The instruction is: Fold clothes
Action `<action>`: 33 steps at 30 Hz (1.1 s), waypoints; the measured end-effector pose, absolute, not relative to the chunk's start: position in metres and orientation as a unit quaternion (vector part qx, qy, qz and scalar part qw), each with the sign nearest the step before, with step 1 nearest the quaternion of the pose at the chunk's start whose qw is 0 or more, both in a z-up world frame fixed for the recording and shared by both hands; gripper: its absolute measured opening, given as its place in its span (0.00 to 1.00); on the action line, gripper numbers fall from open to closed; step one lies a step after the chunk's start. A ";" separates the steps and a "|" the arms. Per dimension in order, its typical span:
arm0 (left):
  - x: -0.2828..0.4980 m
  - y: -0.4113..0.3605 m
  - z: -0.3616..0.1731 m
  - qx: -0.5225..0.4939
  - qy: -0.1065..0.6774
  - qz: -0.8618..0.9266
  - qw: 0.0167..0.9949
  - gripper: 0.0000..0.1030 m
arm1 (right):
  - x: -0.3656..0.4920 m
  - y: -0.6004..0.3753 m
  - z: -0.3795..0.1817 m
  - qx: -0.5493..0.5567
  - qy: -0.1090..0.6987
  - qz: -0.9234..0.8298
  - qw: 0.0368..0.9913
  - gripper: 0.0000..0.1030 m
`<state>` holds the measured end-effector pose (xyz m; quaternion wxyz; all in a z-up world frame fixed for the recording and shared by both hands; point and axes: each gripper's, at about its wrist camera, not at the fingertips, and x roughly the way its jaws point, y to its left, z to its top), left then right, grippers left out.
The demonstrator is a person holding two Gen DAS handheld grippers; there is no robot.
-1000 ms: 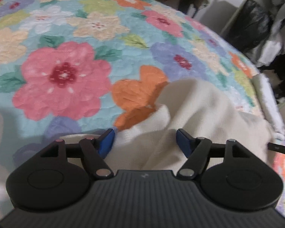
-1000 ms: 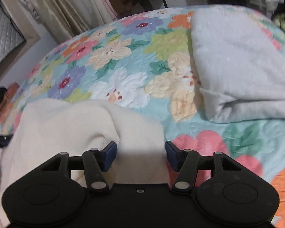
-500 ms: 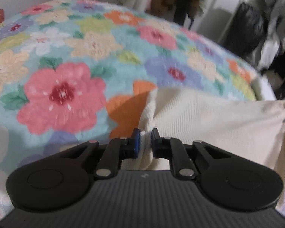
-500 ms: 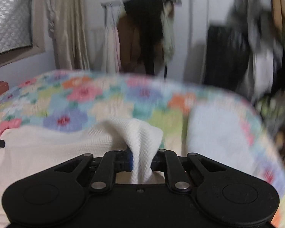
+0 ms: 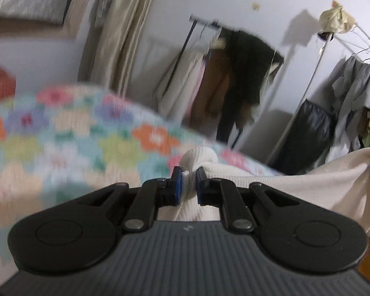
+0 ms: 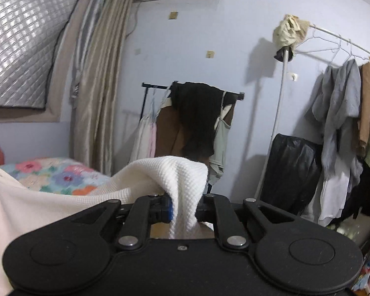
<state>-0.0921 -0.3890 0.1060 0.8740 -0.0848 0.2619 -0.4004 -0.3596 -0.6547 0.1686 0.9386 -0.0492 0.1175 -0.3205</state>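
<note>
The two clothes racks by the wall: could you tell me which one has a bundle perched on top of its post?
The white rack on the right, topped by a crumpled yellowish bundle; the black rack has none.

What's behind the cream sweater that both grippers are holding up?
Behind the cream sweater, held by the right gripper and left gripper, stand a black clothes rack and the floral bedspread. The rack's lower part and the bed beneath are covered.

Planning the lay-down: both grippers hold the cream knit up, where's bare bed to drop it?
Free: the floral quilt ahead and left of the left gripper, blurred but bare. The right gripper view shows a bare strip beyond the cream knit. Crowded: clothes racks and black bag on the right.
</note>
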 end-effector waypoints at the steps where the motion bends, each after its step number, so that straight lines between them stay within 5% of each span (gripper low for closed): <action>1: -0.088 -0.397 0.102 -0.071 0.285 -0.385 0.875 0.25 | -0.351 -0.667 0.160 -0.016 0.135 -0.321 0.937 0.18; 2: -0.083 -0.404 0.097 -0.056 0.311 -0.368 0.874 0.37 | -0.343 -0.679 0.152 0.017 0.152 -0.321 0.935 0.28; 9: -0.120 -0.384 0.034 0.041 0.388 -0.347 0.853 0.53 | -0.345 -0.665 0.066 0.052 0.271 -0.327 0.904 0.53; 17: -0.168 -0.310 -0.023 0.069 0.486 -0.305 0.816 0.53 | -0.420 -0.567 0.010 0.075 0.334 -0.198 0.918 0.54; 21: -0.179 -0.281 -0.017 0.051 0.482 -0.292 0.825 0.67 | -0.445 -0.529 0.009 0.121 0.340 -0.129 0.924 0.54; 24: -0.186 -0.270 -0.018 0.044 0.495 -0.298 0.815 0.67 | -0.456 -0.512 0.011 0.160 0.341 -0.085 0.922 0.55; 33: -0.212 -0.284 -0.037 0.114 0.506 -0.308 0.797 0.77 | -0.445 -0.425 -0.025 0.026 0.417 -0.051 0.907 0.56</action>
